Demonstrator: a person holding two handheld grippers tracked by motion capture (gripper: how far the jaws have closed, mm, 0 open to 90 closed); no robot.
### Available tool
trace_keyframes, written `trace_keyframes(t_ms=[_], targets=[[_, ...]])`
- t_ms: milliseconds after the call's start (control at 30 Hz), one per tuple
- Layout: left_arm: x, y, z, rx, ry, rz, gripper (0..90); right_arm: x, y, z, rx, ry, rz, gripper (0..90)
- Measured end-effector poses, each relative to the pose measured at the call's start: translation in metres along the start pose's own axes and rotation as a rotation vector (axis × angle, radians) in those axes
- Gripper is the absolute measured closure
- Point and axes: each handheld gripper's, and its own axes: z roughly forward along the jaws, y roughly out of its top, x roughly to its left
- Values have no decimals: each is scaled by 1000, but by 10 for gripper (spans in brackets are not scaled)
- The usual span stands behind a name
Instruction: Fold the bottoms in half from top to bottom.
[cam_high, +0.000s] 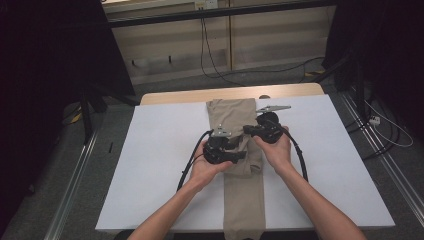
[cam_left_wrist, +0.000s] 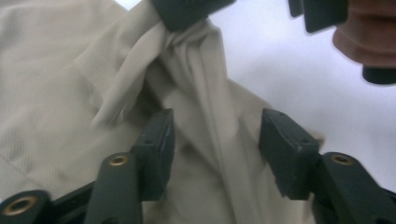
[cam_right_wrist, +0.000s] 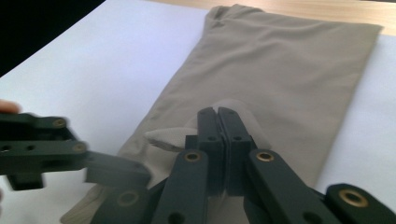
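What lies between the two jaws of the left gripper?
In the left gripper view, a raised fold of the beige garment lies between the open left gripper jaws; the right gripper pinches that fold farther up.

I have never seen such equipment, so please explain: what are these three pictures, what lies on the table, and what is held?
A person holds black tongs, one pair in each hand. One camera looks down from above; one camera rides on each pair. On the white table lies a folded beige garment. The right tongs are shut on a pinch of that cloth, lifting it slightly. The left tongs stand open, with the cloth between the jaws, which do not press on it.
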Motion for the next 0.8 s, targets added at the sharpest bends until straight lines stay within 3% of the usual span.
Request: trace_keyframes(t_ms=[33,100,167,200,300,367,433,533,600,667,767,800], targets=[[-1,0,1,3,35,3,548,1,1,1,1,3,-1,877],[0,-1,1,12,11,-24,827,2,2,1,1,27,-4,777],[2,-4,-2,26,35,-31,890,1,1,-1,5,14,1,678],[3,-5,-5,35,63,-27,893,0,-1,-3,2,15,3,662],[10,-7,-17,22,35,-81,894,-8,-7,-10,-17,19,15,619],[12,-10,-26,15,43,-102,893,-12,-14,-13,-2,20,23,633],[14,-14,-31,20,47,-121,892,-14,-23,-11,43,47,6,737],[18,-23,-33,43,64,-130,886,-13,-37,-2,105,69,3,703],[21,-26,-31,42,63,-139,819,-12,-42,5,124,98,11,655],[20,-24,-28,48,85,-112,711,-12,-43,12,127,119,11,637],[19,-17,-21,52,75,-67,591,-9,-42,22,143,93,8,628],[18,-15,-17,72,94,-42,551,-8,-41,25,146,76,0,627]])
